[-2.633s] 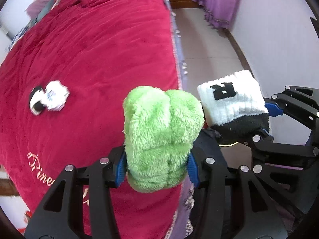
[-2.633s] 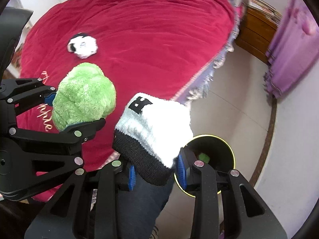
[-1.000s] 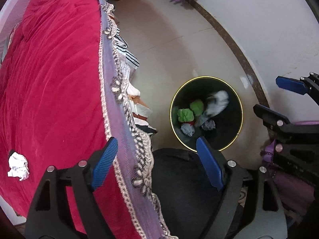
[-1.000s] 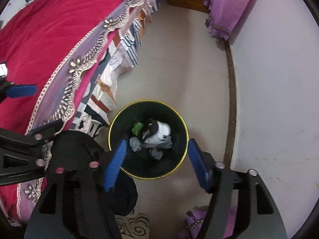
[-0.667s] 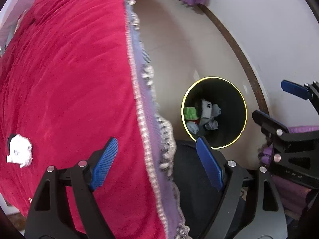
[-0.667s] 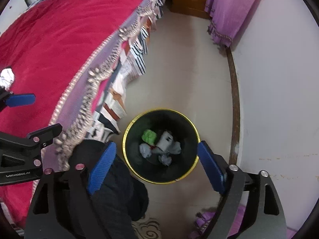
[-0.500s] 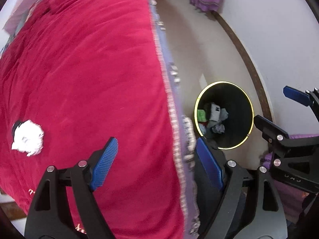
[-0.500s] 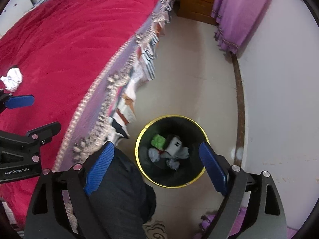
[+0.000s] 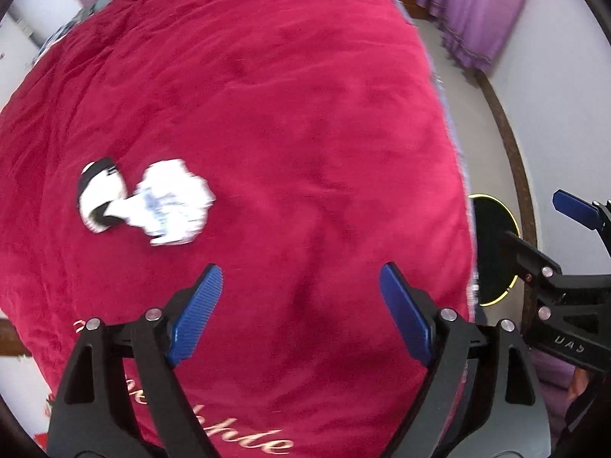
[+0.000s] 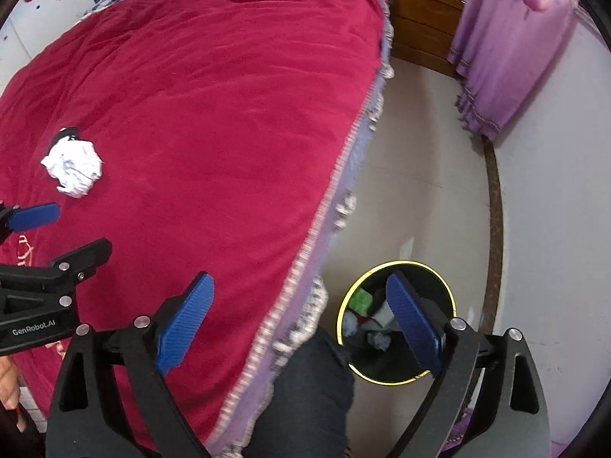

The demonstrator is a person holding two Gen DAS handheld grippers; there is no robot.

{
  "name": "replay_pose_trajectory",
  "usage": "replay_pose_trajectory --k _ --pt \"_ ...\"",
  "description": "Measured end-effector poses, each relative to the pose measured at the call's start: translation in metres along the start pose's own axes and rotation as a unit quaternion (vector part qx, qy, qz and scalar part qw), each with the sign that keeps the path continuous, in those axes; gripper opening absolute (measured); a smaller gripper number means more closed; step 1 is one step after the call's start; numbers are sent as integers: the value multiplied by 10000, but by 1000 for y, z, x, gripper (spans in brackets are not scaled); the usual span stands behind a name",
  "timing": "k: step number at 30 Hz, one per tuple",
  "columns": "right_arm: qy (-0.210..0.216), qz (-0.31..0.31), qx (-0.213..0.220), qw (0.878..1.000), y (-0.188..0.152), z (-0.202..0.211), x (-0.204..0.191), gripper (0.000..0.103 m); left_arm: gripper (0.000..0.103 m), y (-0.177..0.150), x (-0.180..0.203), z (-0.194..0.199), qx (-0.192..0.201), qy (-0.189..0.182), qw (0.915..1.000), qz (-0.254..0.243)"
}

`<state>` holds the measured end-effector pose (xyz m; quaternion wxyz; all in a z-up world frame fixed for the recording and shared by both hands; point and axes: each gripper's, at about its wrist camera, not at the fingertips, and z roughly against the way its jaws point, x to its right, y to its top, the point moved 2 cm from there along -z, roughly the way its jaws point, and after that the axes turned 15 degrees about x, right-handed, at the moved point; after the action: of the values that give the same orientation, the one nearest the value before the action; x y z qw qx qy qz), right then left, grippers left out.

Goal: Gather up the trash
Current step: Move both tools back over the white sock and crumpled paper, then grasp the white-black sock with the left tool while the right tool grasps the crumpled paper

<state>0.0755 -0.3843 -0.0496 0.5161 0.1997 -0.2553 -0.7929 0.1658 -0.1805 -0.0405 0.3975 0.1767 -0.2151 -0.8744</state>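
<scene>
A plush crimson bedspread (image 9: 286, 122) with soft creases covers the bed; pale cursive embroidery runs along its near edge and a beaded lilac fringe (image 10: 305, 267) trims its right side. On the left part of the spread lies a crumpled white paper ball (image 9: 172, 202), jagged and wrinkled with faint bluish print, touching a small white-and-black rolled fabric piece (image 9: 97, 194) on its left; motion blur softens both in the left wrist view.

The left gripper (image 9: 301, 309) hangs over the bedspread, near the paper ball but apart from it, its ribbed blue pads (image 9: 196, 313) spread wide with nothing between them. The right gripper (image 10: 299, 320) is likewise spread wide and empty, one pad over the bed's edge, the other over the bin.

On the beige tiled floor (image 10: 412, 175), just beside the bed's right edge, stands a round black trash bin (image 10: 366, 366) with a yellow rim. Inside it are a fuzzy green piece (image 10: 361, 299) and grey and white crumpled scraps. A purple curtain (image 10: 508, 45) with a ruffled hem hangs at the far right.
</scene>
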Motion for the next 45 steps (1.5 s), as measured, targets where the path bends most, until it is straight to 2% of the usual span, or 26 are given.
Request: replay_pose_trajectory --k 7,13,21,25,36,45 --pt "11 210 100 9997 25 -4 -54 88 83 -8 -60 -1 18 244 9995 211" --pt "65 335 87 9994 33 -16 -92 88 83 -12 -95 -5 31 369 9989 300" --pt "182 488 148 9985 47 -29 -141 89 83 -20 -130 -5 70 385 9987 341" --pt "271 513 152 9982 53 -38 -166 91 83 -18 -149 -12 83 325 9992 212" --pt "320 711 103 9969 58 -51 -211 91 87 -7 -195 -32 99 299 9995 59" --pt "211 826 -38 9964 53 -68 -230 91 91 4 -206 -55 164 267 9991 -277"
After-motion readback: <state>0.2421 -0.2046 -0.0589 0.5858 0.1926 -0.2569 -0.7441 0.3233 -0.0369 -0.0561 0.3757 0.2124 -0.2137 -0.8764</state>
